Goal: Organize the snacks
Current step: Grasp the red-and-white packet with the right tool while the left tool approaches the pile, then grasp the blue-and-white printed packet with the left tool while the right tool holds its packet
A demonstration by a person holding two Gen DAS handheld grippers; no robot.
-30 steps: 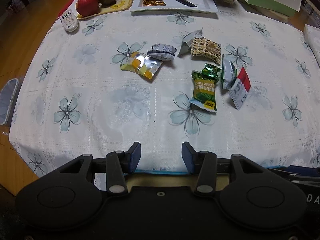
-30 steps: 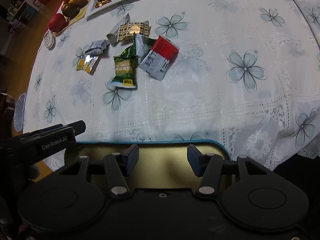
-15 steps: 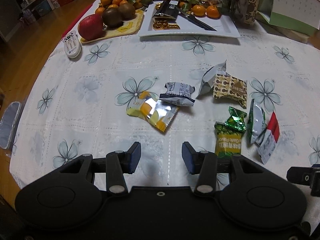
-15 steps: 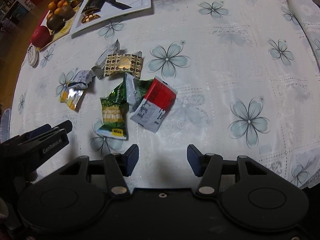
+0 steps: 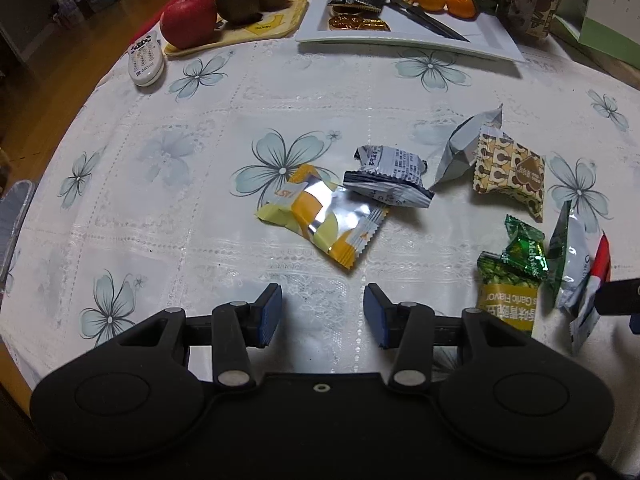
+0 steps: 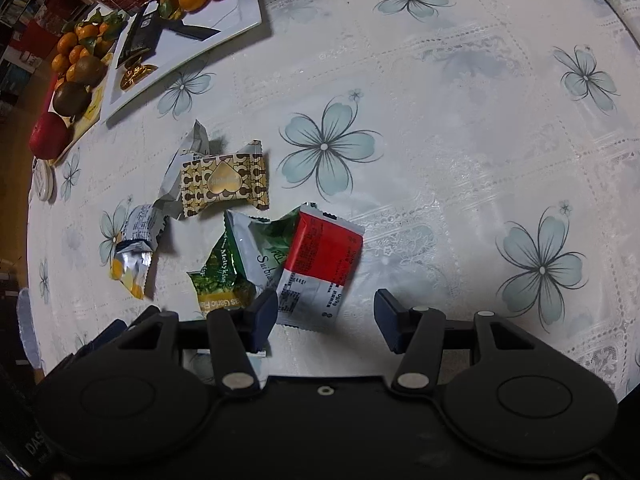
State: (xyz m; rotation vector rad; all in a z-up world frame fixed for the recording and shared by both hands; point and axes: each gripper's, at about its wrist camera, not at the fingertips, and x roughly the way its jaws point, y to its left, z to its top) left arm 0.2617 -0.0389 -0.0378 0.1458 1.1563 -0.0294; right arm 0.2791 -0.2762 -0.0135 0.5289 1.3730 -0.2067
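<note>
Several snack packets lie scattered on a white flowered tablecloth (image 5: 168,184). In the left wrist view my left gripper (image 5: 322,314) is open just short of a yellow and silver packet (image 5: 320,216), with nothing between its pads. Behind that packet lie a grey printed packet (image 5: 390,176), a brown heart-patterned packet (image 5: 510,172) and green packets (image 5: 516,268). In the right wrist view my right gripper (image 6: 326,320) is open over the near end of a red and white packet (image 6: 320,264), beside a green packet (image 6: 224,276) and a white and green one (image 6: 260,248).
At the far side stand a white rectangular plate (image 5: 492,36) with dark wrappers, gold coins, mandarins and a knife, a yellow board (image 5: 276,24) with an apple and kiwis, and a white remote (image 5: 145,62). The table edge drops to a wooden floor on the left.
Both grippers have moved forward and lower toward the packets, which now look larger and closer. The packets have not shifted. Both pairs of jaws stay equally wide.
</note>
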